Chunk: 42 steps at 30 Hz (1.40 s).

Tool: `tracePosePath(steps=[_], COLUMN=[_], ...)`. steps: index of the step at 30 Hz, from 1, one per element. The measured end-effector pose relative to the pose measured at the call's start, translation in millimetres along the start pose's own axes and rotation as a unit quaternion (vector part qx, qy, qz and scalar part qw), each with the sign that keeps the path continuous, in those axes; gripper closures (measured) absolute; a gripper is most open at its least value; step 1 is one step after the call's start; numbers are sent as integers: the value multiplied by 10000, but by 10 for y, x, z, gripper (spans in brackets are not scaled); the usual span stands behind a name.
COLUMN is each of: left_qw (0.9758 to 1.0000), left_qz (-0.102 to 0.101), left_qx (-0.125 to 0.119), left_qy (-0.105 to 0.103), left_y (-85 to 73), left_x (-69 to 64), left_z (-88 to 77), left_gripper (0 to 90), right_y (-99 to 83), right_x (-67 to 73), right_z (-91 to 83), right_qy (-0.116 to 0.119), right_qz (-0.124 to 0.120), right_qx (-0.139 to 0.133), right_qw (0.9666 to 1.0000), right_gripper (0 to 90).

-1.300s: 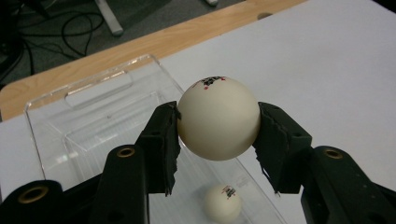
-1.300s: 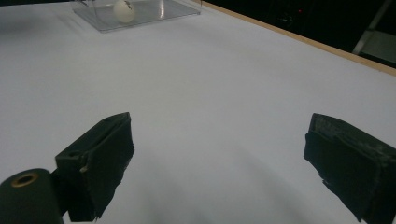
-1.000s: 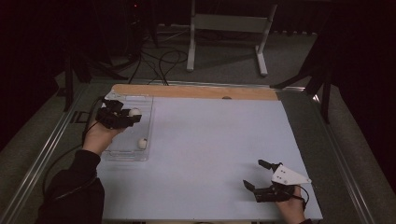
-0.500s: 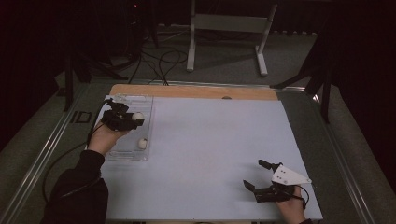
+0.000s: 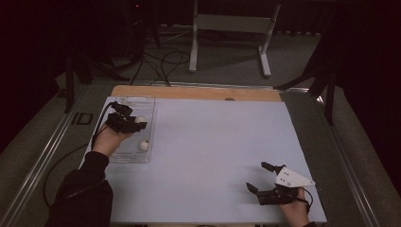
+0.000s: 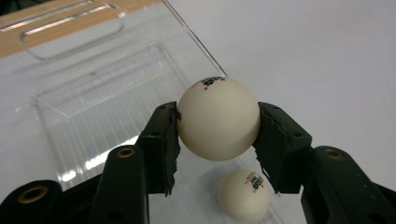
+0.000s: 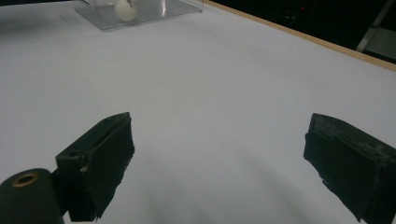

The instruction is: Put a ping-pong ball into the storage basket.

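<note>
**Left gripper lowers a ping-pong ball over the clear tray**

Since a second ago, the left gripper [image 5: 135, 122] has sunk a little toward the clear plastic tray [image 5: 124, 158] at the desk's [image 5: 213, 142] far-left corner, carrying its white ping-pong ball [image 6: 218, 118] along; the right gripper [image 5: 265, 178] has kept its place near the desk's near-right edge.

From the left gripper view, the two black jaws press on opposite sides of the ball, which hangs above the tray floor with its printed mark facing up. A second ping-pong ball [image 6: 245, 194] lies on the tray floor just below and beside the held one; the high view shows it [image 5: 143, 145] near the tray's right wall. A long handle slot [image 6: 72, 31] is cut in the tray's far end, next to the wooden strip [image 5: 198, 92] along the desk's far edge.

The right gripper's jaws stand wide apart with nothing between them, over bare white desk.
</note>
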<state>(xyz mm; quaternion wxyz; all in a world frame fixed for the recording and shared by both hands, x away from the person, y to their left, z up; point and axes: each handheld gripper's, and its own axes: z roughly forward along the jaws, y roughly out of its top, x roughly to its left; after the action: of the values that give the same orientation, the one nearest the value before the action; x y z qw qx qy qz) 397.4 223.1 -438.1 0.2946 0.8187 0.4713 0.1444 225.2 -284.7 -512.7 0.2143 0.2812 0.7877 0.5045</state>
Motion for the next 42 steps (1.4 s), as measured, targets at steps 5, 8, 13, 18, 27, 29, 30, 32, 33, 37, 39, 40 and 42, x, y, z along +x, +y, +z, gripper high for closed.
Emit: tracePosePath(steps=[5,8,13,18,27,29,30,32,33,37,39,40,42], left_qw=[9999,9998,9993,9988,9975,9974,9973,9970,9969,9967,9968,9969,9971], left_qz=[-63,-61,-59,-4,82,67,73,99,111,145,128,115,99], left_qx=[122,205,339,474,705,708,723,768,774,794,791,776,757], left_qy=[-33,-52,-113,-106,-56,-57,-90,-81,-85,-57,-22,-23,-14], left_y=[-13,-21,-35,-38,-29,-28,-26,-22,-19,-4,9,12,18], left_x=[11,22,32,16,2,1,3,-5,-6,-14,-15,-15,-10], left_z=[39,61,98,139,219,235,243,262,272,291,292,292,295], left_gripper=[522,521,521,521,521,521,521,521,520,521,520,520,520], right_y=[1,0,-2,-3,-4,-6,-6,-8,-9,-10,-12,-12,-12], right_x=[1,0,3,-1,-1,-2,-3,-6,-7,-7,-5,-5,-6], right_z=[0,0,5,3,4,7,8,10,10,12,14,14,14], right_qy=[-4,-10,-6,-7,-24,-13,-14,-24,-27,-3,-1,2,0], right_qz=[-7,1,-5,-1,-14,-23,-21,-13,-10,-5,11,17,9], right_qx=[3,1,33,32,38,43,46,46,45,55,63,63,62], right_qw=[10000,10000,10000,10000,10000,10000,10000,10000,10000,10000,10000,10000,10000], right_gripper=[83,83,83,83,83,83,83,83,83,83,83,83,83])
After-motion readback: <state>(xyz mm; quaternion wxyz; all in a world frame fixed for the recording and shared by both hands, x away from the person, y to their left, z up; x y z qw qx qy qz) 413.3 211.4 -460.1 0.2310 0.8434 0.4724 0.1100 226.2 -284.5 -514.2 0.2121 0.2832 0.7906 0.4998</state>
